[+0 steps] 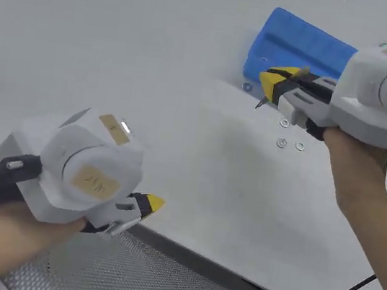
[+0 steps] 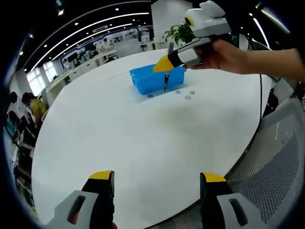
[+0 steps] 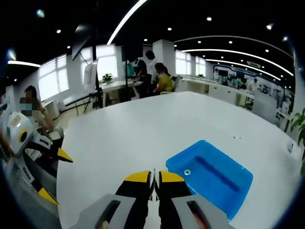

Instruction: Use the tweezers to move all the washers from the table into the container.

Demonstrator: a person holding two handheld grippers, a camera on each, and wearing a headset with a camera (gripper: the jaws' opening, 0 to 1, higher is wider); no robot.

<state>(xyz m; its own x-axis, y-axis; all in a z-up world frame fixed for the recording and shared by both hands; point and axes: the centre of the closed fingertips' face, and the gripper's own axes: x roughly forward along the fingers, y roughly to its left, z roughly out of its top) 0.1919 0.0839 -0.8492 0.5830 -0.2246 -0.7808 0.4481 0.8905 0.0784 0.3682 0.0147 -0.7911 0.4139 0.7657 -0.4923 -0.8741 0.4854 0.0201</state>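
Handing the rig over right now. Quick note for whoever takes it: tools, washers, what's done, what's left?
Left tool: open, holding nothing, at the near edge of the white table.
Right tool: shut on the thin metal tweezers, tips pointing down beside the blue plastic container.
Done: one small metal washer lies in the container.
Left: four washers on the table beside the container.
Whether the tweezers hold a washer: cannot tell.

Glossy plastic container, matt table
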